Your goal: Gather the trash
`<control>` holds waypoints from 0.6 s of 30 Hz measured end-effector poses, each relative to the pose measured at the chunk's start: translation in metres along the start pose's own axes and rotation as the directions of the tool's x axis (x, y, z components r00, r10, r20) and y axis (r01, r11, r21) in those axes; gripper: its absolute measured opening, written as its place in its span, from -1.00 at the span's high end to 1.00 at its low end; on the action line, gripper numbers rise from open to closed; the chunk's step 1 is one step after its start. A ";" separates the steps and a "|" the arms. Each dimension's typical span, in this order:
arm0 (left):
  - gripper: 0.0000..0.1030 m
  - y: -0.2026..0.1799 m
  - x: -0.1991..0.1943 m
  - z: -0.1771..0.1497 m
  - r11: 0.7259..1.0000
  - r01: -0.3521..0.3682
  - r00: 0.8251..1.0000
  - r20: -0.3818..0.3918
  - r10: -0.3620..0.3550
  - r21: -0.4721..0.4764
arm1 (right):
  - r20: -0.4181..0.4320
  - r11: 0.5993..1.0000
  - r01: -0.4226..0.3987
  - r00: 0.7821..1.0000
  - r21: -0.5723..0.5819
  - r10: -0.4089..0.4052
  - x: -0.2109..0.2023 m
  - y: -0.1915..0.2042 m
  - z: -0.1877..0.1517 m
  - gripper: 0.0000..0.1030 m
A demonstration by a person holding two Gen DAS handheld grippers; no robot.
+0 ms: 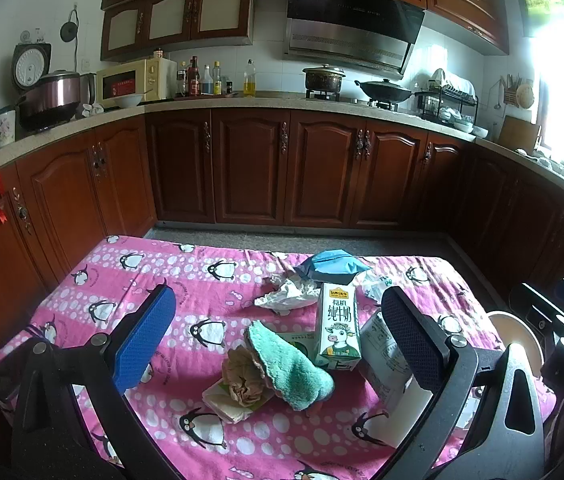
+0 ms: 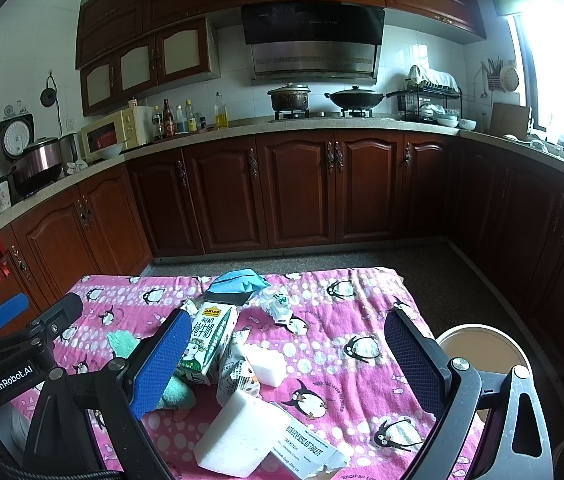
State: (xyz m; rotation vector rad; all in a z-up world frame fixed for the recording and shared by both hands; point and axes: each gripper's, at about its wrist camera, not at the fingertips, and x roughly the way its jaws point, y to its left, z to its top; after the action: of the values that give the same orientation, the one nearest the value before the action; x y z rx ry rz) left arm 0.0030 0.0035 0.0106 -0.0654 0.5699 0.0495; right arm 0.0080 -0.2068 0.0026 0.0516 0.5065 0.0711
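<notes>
Both grippers, left gripper [image 1: 278, 336] and right gripper [image 2: 288, 356], are spread wide, holding nothing. The milk carton [image 1: 338, 326] looks light and crushable, so pinch its flat sides.

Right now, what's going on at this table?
A person holds two grippers over a pink penguin-print tablecloth strewn with trash. Both the left gripper and right gripper are open and empty. An upright white-and-green milk carton, a teal fuzzy cloth, a crumpled brown paper wad and white foam blocks lie untouched. A round bin stands beside the table.
</notes>
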 end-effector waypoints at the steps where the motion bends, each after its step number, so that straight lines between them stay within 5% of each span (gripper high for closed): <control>1: -0.99 0.000 0.000 0.000 1.000 -0.003 1.000 0.000 0.003 0.004 | 0.000 1.000 0.000 1.000 0.001 0.000 0.000 -0.001 -0.001 -0.87; 18: -0.99 0.010 0.005 -0.001 1.000 0.011 1.000 -0.004 -0.011 -0.029 | -0.033 1.000 0.003 0.999 -0.013 -0.004 0.007 0.004 0.001 -0.87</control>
State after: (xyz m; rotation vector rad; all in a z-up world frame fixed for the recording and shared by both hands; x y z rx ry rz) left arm 0.0065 0.0140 0.0067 -0.0966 0.5728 0.0466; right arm 0.0146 -0.2021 -0.0001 0.0367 0.5388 0.0718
